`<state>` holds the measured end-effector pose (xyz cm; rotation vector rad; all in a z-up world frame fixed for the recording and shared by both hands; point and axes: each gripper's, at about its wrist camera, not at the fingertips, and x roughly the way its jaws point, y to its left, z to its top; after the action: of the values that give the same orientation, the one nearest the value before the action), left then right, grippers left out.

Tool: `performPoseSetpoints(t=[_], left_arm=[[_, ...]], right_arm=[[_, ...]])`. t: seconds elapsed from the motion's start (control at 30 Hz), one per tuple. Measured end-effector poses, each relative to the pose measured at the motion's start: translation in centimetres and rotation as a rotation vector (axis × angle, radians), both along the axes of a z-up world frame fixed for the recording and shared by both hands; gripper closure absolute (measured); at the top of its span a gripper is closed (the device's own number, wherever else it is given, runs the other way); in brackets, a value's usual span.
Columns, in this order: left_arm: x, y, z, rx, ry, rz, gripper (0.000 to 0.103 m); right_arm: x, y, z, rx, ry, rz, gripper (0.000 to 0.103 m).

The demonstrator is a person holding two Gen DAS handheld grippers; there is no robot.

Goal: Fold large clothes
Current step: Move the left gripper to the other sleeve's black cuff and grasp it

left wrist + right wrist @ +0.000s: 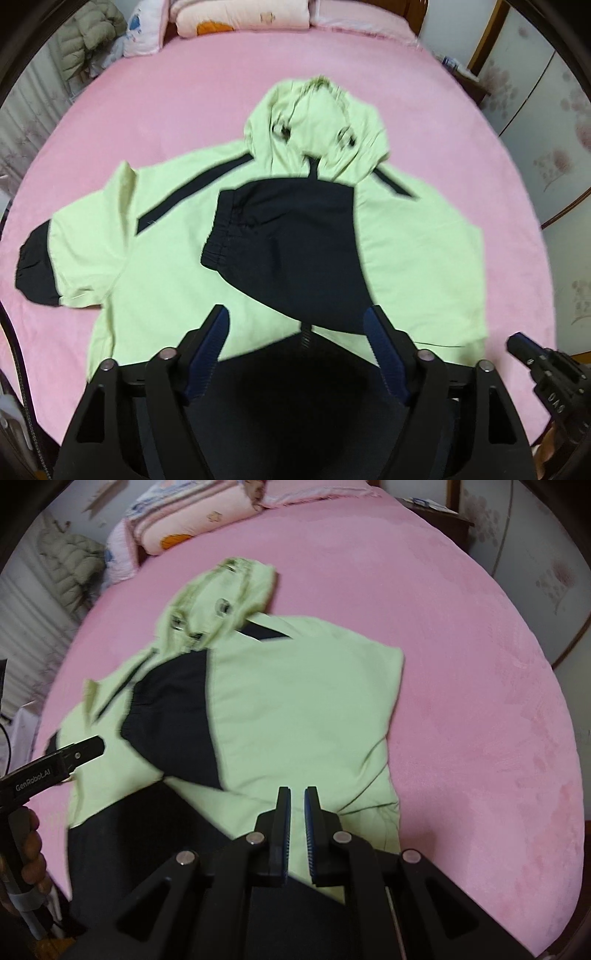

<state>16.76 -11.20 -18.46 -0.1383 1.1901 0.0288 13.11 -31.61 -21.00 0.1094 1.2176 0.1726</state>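
On the pink plush bed cover (147,110) lies the pale green hooded jacket with navy panels (166,266), its long axis running from the navy hem nearest the cameras to the hood (317,118) pointing toward the pillows at the headboard, with one navy-cuffed sleeve (280,243) folded across its chest and the other sleeve spread out to the side. Above the hem, the left gripper (299,321) hangs with its blue-padded jaws spread wide, nothing between them and touching no cloth. Beside it the right gripper (297,794) has its jaws pressed nearly together, only a thin slit between the pads, pinching nothing.
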Motion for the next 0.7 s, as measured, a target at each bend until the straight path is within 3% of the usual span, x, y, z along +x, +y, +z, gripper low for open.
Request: performPoseSetpoints(t=[0.13, 0.27, 0.4, 0.7], left_arm=[[-2.3, -1.4, 4.9, -0.016, -0.047, 0.041, 0.024], [-5.0, -1.4, 9.5, -0.018, -0.100, 0.070, 0.018], [-7.0, -1.3, 12.7, 0.008, -0.153, 0.093, 0.014], [-11.6, 3.2, 17.0, 0.038, -0.189, 0.185, 0.014]], right_arm=[[-0.8, 0.8, 4.3, 0.046, -0.036, 0.057, 0.095], [-2.1, 1.4, 8.8, 0.093, -0.089, 0.116, 0.081], [-3.1, 2.2, 11.8, 0.126, -0.131, 0.165, 0.075], [-4.8, 6.5, 14.8, 0.190, -0.141, 0.266, 0.075]])
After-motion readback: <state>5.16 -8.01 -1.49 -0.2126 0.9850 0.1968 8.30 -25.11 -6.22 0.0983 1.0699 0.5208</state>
